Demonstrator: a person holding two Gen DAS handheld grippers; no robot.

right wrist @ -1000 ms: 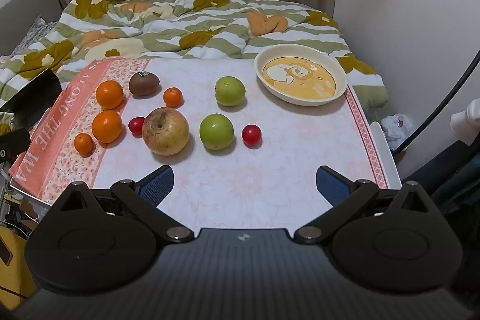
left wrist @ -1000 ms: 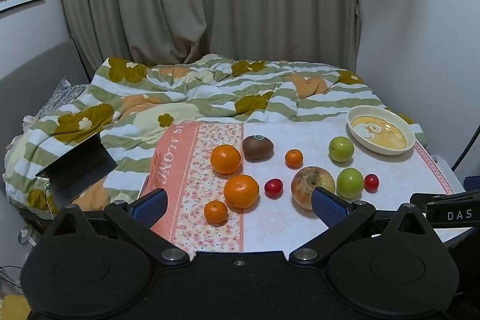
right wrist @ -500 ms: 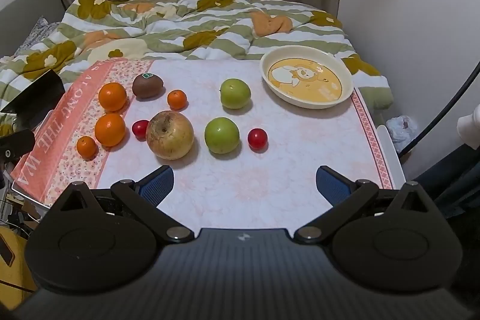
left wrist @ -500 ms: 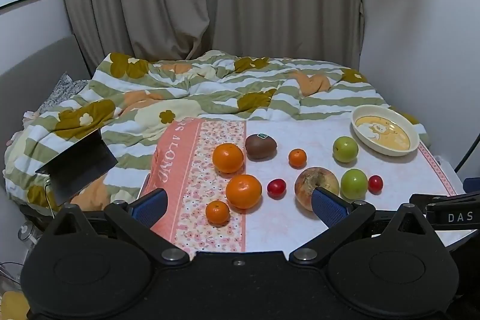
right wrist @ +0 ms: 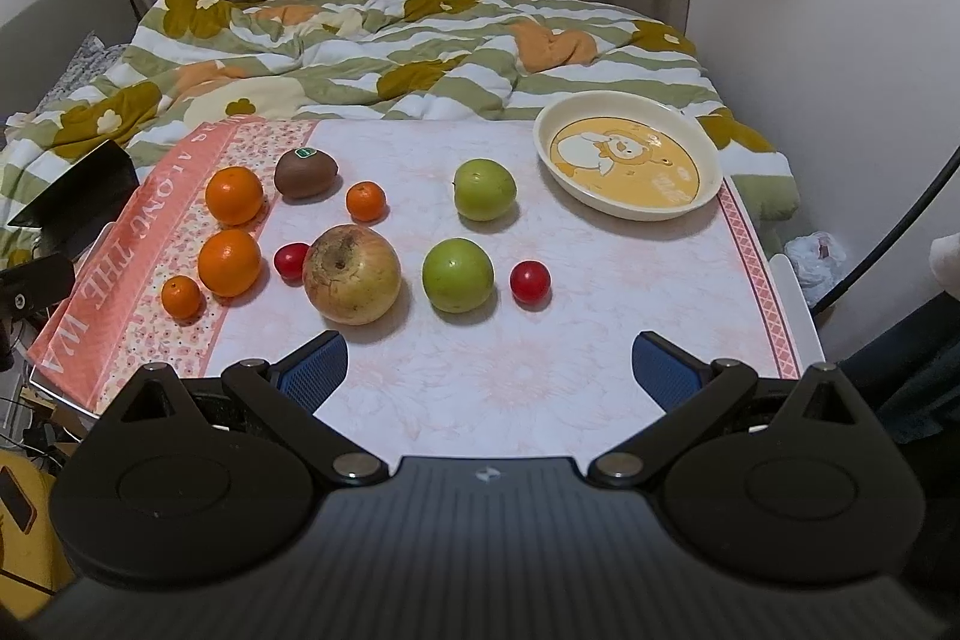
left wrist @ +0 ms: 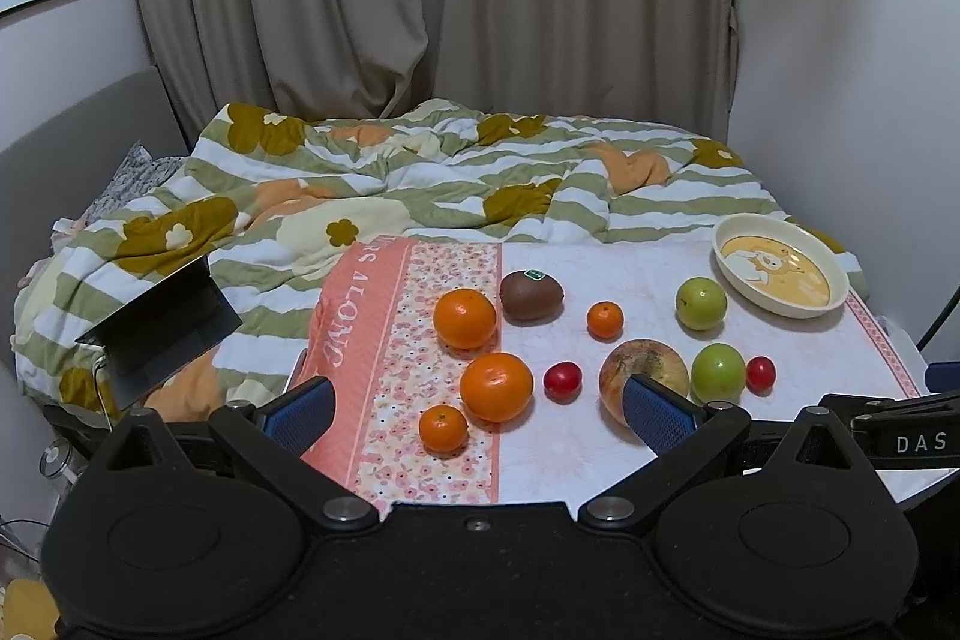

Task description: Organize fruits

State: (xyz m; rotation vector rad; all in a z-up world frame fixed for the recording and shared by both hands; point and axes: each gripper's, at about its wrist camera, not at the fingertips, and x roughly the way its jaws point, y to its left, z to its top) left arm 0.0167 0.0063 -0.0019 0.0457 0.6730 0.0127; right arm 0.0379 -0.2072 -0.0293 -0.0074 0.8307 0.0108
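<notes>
Fruit lies loose on a cloth-covered table: several oranges, a kiwi, a large yellowish apple, two green apples, and two small red fruits. A cream dish with a bear print sits empty at the back right. My left gripper is open and empty, near the front edge by the oranges. My right gripper is open and empty, just in front of the large apple and green apple.
A rumpled flowered duvet covers the bed behind the table. A dark open laptop sits on the bed at left. Walls close in on the right. A black cable hangs at the table's right side.
Both grippers tilted up and drew slightly back, so the fruit sits lower in each view. No fruit moved. Both stayed open.
</notes>
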